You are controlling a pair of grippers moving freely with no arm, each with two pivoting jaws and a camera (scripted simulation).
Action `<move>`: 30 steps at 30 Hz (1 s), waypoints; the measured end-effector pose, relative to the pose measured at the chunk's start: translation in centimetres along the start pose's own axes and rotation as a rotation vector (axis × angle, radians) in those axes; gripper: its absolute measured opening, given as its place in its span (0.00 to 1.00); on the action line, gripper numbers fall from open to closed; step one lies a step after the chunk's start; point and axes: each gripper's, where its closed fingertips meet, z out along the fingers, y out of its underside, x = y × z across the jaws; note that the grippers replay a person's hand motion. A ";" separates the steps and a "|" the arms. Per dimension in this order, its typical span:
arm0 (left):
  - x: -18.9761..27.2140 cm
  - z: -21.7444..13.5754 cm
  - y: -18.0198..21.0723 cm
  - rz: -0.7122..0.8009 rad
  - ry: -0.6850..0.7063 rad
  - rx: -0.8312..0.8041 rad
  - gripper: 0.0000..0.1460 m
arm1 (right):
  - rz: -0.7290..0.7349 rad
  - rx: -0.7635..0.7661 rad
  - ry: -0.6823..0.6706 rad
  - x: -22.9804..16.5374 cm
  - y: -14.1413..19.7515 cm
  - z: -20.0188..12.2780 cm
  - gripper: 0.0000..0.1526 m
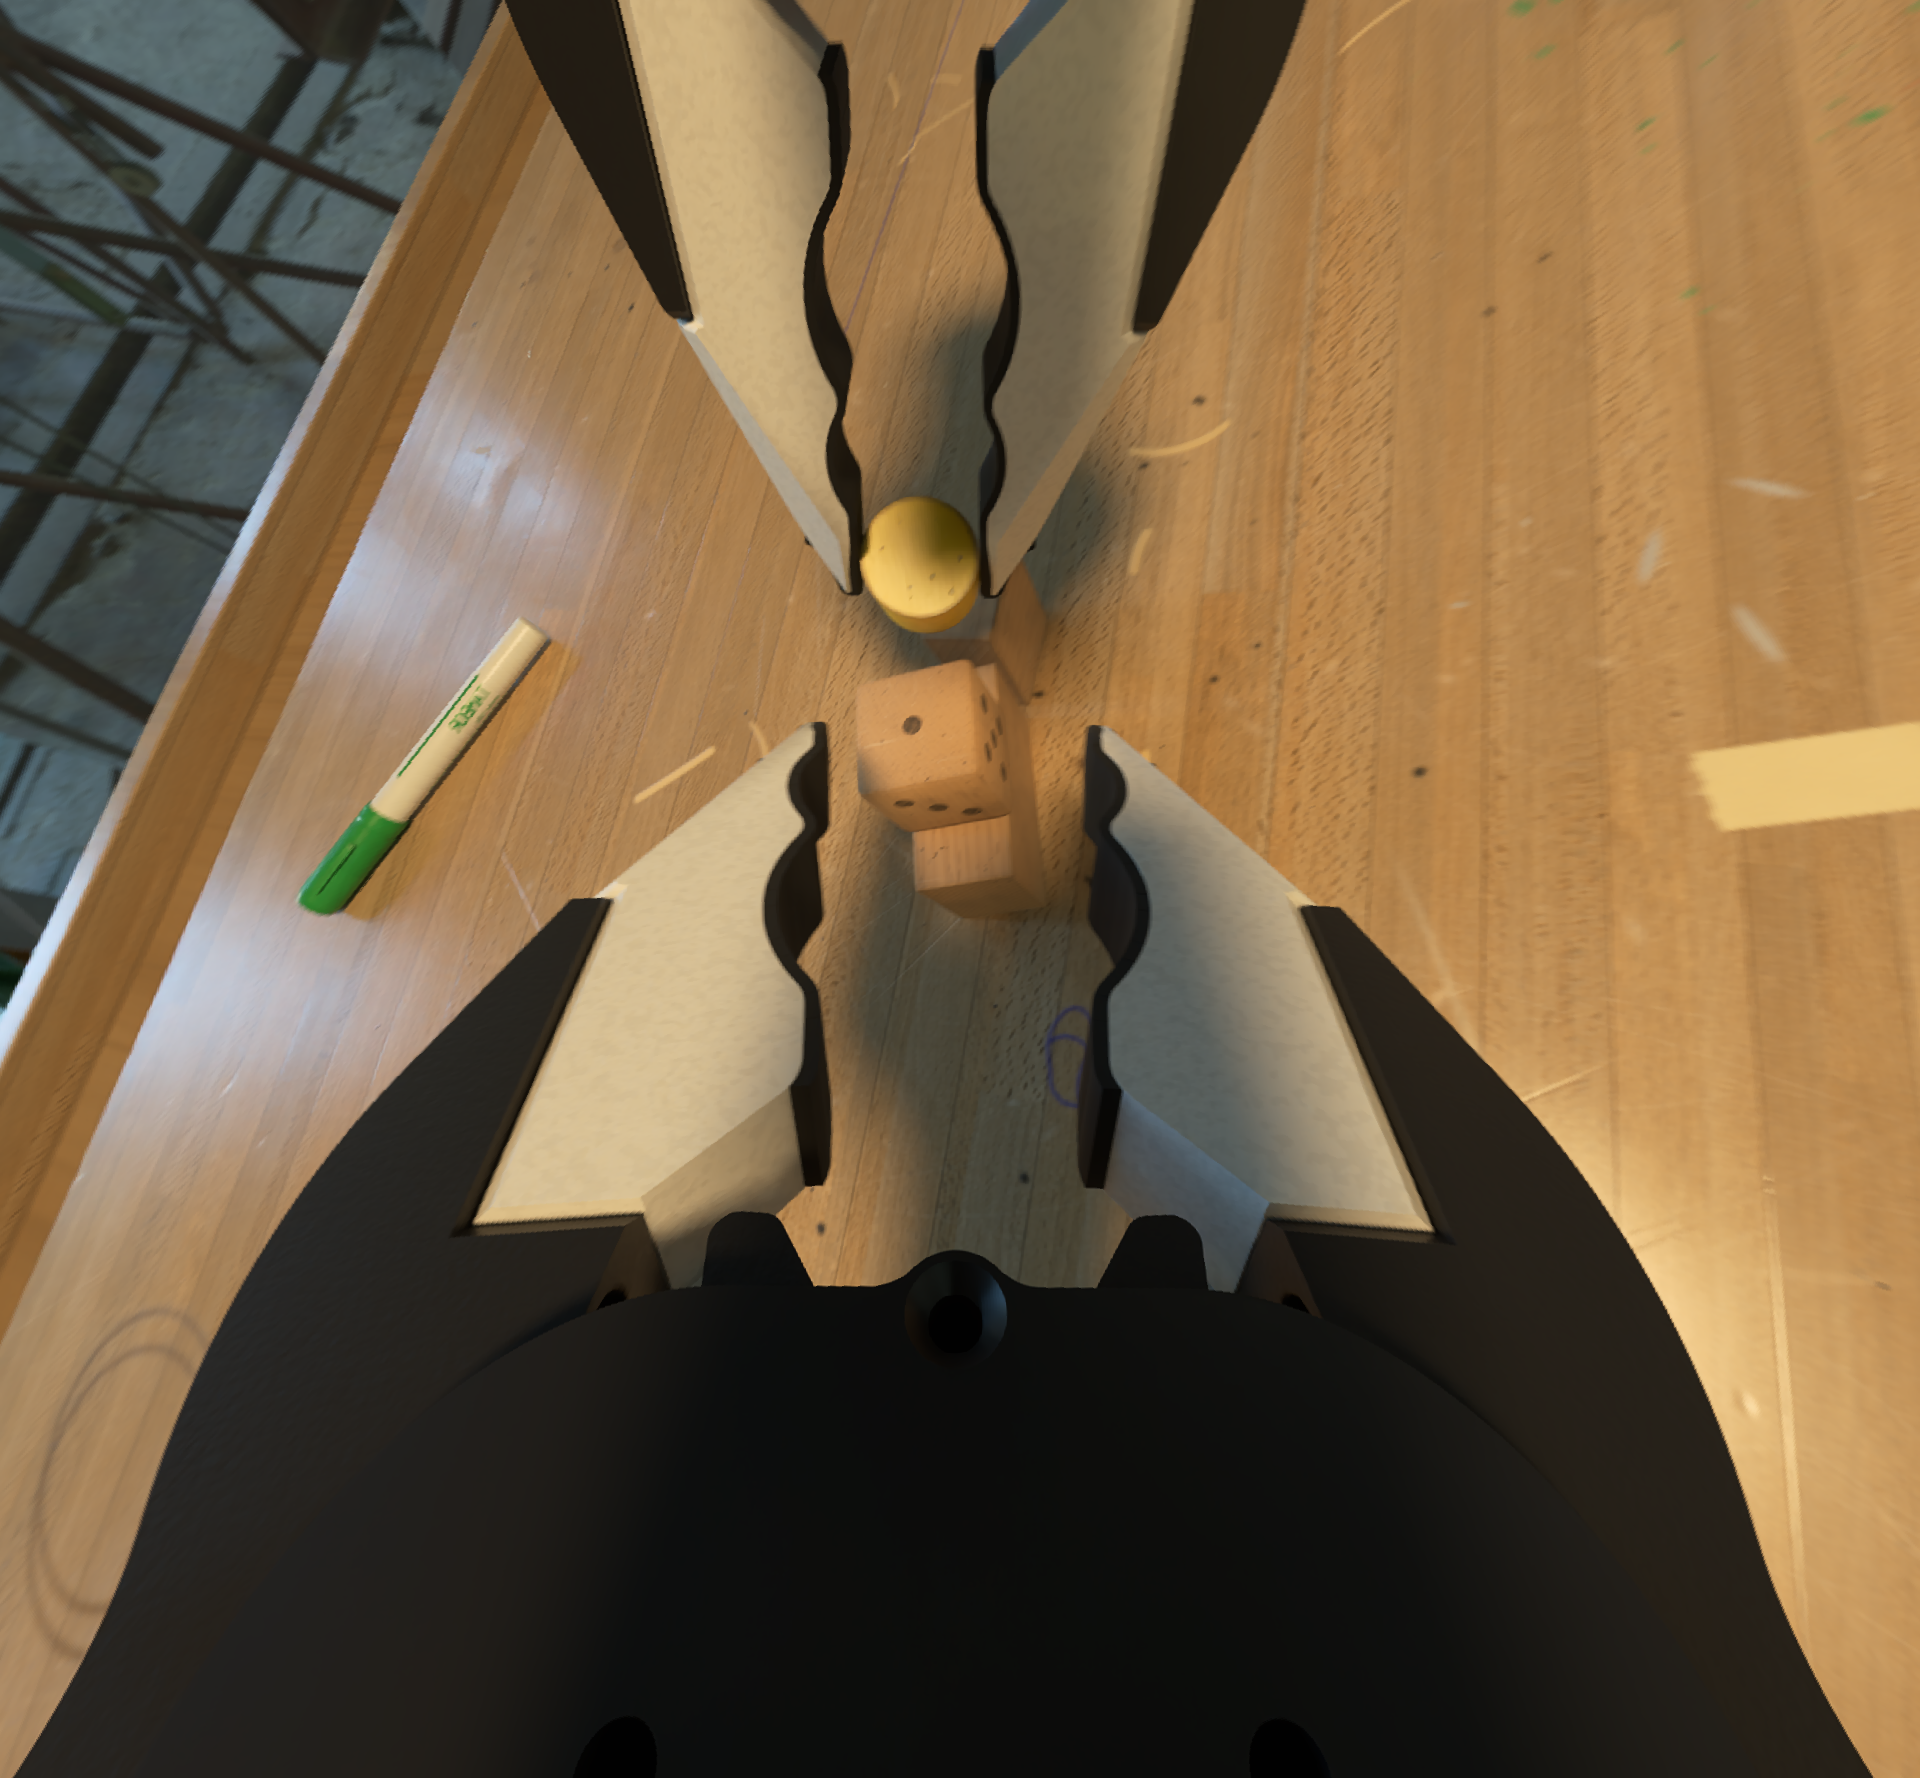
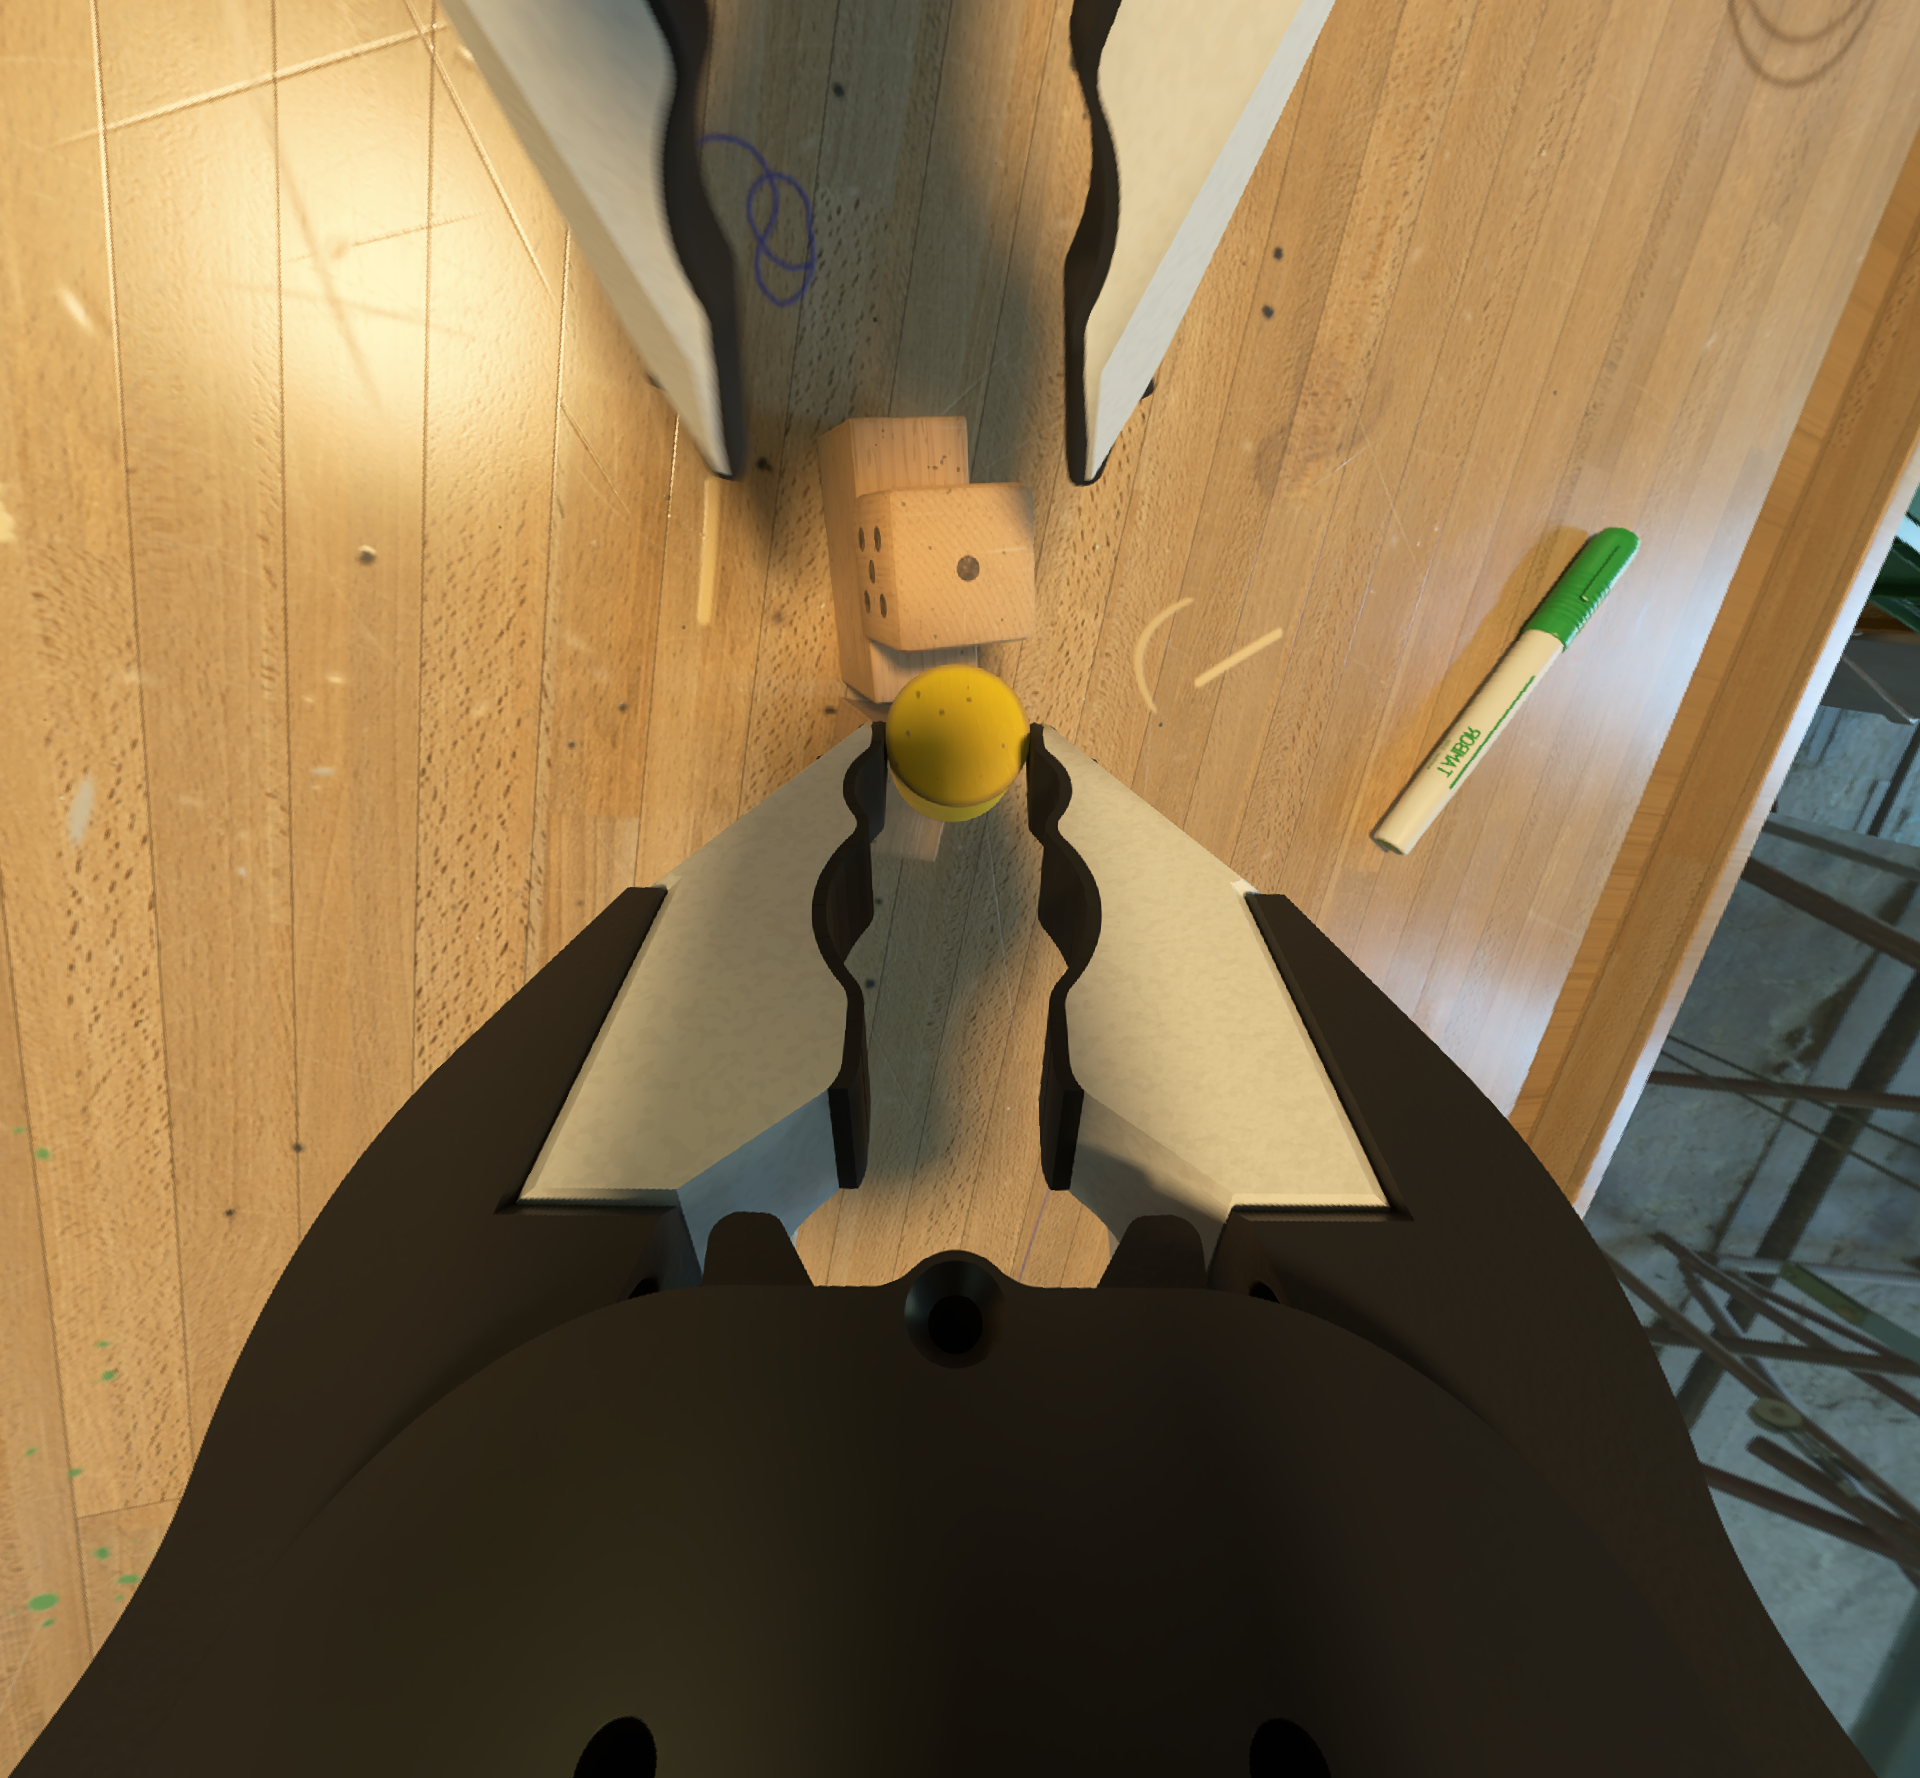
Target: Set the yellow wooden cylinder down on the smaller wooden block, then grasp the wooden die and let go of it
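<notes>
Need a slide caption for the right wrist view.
Right tongs grip yellow cylinder over a small block; die beyond, open left tongs opposite.

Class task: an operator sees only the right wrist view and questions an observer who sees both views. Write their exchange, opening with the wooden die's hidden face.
Operator: What does the far face of the wooden die show?
Observer: In the left wrist view, that face of the wooden die shows three pips.
Operator: Is anything lying outside my picture?
Observer: Yes. A pale strip of tape lies on the table, on the far side of the die from the green marker.
</notes>
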 end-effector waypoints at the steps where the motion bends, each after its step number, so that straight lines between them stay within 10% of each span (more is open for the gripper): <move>1: -0.3 0.3 0.4 0.006 -0.023 -0.017 0.28 | -0.004 -0.002 -0.004 0.0 -0.1 0.2 0.17; 7: -1.1 0.6 1.1 -0.020 -0.057 -0.029 0.00 | 0.067 0.121 -0.016 0.4 -0.4 0.7 0.17; 11: -1.5 1.0 1.3 -0.030 -0.081 -0.033 0.00 | 0.131 0.213 -0.058 -0.2 0.3 0.5 0.17; 16: -1.3 2.1 0.9 -0.054 -0.045 -0.052 0.37 | 0.248 0.335 -0.127 -0.7 1.4 0.9 0.17; 30: -1.1 3.8 2.3 -0.076 -0.032 -0.150 0.24 | 0.349 0.352 0.006 0.3 4.3 -0.6 0.25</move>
